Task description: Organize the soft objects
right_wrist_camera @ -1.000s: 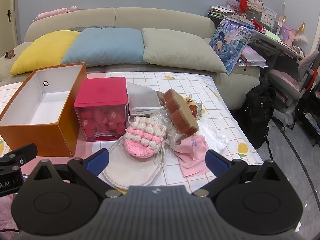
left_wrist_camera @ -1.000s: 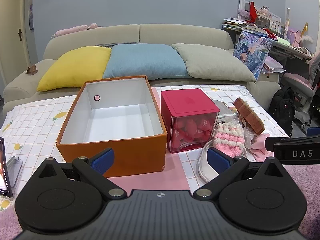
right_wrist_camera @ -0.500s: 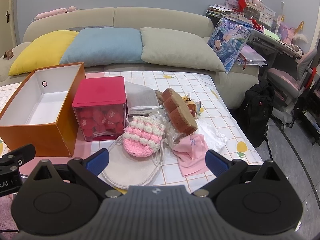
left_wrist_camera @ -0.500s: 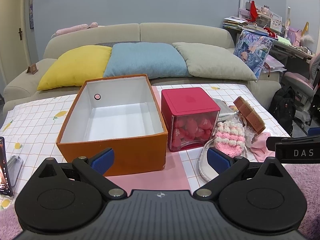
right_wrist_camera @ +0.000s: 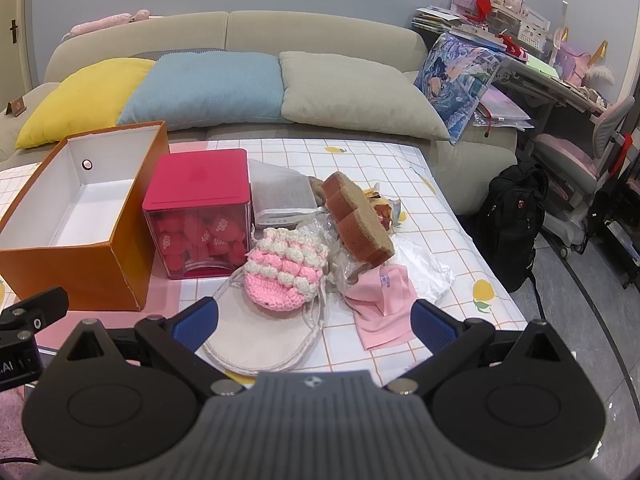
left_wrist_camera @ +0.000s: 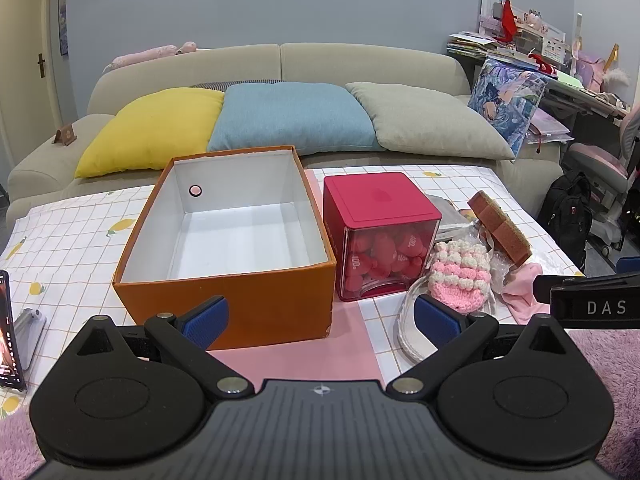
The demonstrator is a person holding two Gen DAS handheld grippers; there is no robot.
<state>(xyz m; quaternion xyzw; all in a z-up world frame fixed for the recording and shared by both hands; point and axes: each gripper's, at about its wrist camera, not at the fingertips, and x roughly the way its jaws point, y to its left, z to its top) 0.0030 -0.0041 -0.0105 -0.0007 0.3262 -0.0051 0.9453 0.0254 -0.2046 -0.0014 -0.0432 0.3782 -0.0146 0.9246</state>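
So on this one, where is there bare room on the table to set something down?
Free: the orange box interior, empty and white; the checked cloth left of it, up to the phone; the far strip toward the sofa. Crowded: right of the red-lidded container, where crochet pouch, sponge and pink cloth pile together.

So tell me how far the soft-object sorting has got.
Nothing looks done: the orange box is empty inside. Nothing is in hand; the left gripper and right gripper are both open, holding nothing. Left to move: the pink crochet pouch, pink cloth, brown sponge and white drawstring bag, all on the table.
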